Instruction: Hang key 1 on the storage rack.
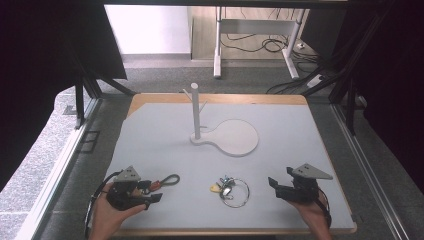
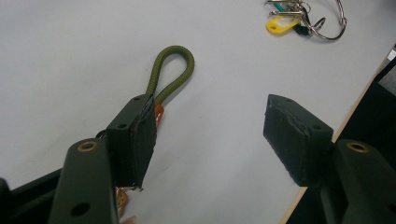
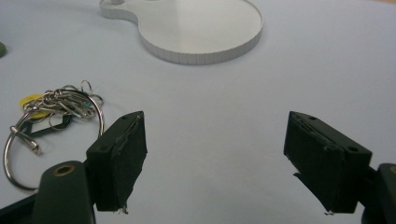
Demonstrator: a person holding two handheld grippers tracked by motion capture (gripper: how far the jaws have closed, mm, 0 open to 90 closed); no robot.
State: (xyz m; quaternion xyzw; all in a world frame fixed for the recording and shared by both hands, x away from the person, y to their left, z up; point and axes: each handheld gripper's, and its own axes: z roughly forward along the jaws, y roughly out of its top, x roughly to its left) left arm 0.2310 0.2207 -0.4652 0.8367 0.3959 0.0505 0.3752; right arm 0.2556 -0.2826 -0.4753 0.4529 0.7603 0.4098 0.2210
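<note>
Lower left of the high view, our left gripper (image 1: 152, 192) stands wide open, empty; the green cord loop (image 1: 169, 180) lies just beside, stretching right.

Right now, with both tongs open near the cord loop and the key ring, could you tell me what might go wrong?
1. The left tongs stand open with the green cord loop beside one pad, not between them; closing now would likely miss it.
2. The key ring is a loose tangle lying flat on the table; the right tongs may pinch only a key and slip.
3. The thin stand could tip if bumped while hanging something on it.
</note>
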